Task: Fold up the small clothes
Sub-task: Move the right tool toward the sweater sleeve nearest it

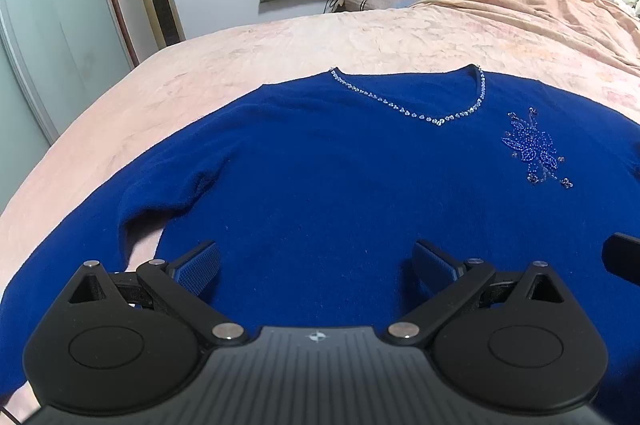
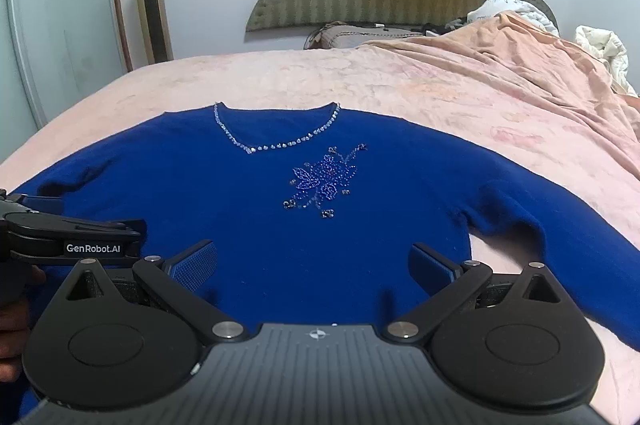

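Both sets of jaws wide open, nothing held: left gripper (image 1: 316, 261) and right gripper (image 2: 314, 261) hover over the sweater's (image 1: 320, 185) hem. It lies flat, face up, near the bed's (image 1: 280, 41) front edge. Best pinch a sleeve (image 2: 560, 225) first, fold inward.

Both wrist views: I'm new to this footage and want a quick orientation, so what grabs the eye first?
A bright blue sweater lies spread flat, front up, on a pink bedspread, filling the near half of both views. Its rhinestone neckline and beaded flower on the chest sparkle against the knit. Both the left gripper and right gripper hover open over the hem.
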`<state>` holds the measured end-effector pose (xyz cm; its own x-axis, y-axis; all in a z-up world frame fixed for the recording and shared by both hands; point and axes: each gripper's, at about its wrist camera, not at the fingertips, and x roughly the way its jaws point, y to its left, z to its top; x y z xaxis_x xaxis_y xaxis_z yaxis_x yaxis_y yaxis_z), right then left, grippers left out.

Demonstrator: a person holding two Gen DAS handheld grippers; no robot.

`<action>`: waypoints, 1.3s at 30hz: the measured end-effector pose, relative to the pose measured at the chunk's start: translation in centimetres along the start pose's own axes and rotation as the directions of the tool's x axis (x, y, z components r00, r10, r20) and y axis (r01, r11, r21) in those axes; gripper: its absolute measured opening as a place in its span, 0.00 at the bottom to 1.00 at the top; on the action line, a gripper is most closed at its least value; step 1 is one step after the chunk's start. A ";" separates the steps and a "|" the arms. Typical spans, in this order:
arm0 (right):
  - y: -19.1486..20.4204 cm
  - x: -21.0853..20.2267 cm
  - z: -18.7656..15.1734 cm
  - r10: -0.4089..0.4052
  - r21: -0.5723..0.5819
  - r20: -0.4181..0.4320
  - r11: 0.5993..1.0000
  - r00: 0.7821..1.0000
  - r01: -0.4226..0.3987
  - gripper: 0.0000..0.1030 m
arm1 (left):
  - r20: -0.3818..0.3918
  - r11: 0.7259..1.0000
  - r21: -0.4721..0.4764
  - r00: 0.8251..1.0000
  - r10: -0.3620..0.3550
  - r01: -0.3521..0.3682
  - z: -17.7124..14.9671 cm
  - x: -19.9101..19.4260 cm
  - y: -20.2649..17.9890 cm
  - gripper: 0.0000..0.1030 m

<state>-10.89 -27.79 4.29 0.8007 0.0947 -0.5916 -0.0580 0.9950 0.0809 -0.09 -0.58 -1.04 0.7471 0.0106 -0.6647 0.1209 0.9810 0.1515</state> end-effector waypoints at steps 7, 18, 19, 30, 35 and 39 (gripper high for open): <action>-0.6 -0.1 0.0 0.016 0.023 0.004 1.000 1.000 -0.016 1.00 | 0.000 1.000 0.006 1.000 0.002 -0.002 0.0 0.0 -0.2 1.00; -0.8 -0.3 -0.4 0.030 0.030 0.000 0.999 1.000 -0.030 1.00 | -0.004 1.000 0.021 1.000 0.012 -0.012 -0.1 0.0 -0.7 1.00; -0.8 -0.3 -0.4 0.026 0.028 0.002 0.999 1.000 -0.026 1.00 | -0.004 1.000 0.022 1.000 0.013 -0.013 -0.1 0.0 -0.8 1.00; -1.4 -0.8 -0.5 -0.004 0.035 0.022 0.999 1.000 0.003 1.00 | -0.010 0.999 0.033 1.000 0.005 -0.005 -0.1 -0.3 -1.5 1.00; -1.7 -1.2 -0.7 -0.005 0.041 0.029 0.999 1.000 0.004 1.00 | 0.014 0.998 0.048 0.999 -0.049 0.048 0.2 -1.2 -2.4 1.00; -3.5 -2.8 -1.1 -0.059 0.049 0.069 0.997 0.996 0.056 1.00 | 0.035 0.994 0.072 0.996 -0.084 0.081 0.5 -1.8 -3.5 1.00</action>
<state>-13.63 -31.48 4.81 0.8417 0.0332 -0.5390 0.0164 0.9961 0.0870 -1.53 -4.13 0.02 0.7568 -0.0785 -0.6489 0.2281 0.9621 0.1496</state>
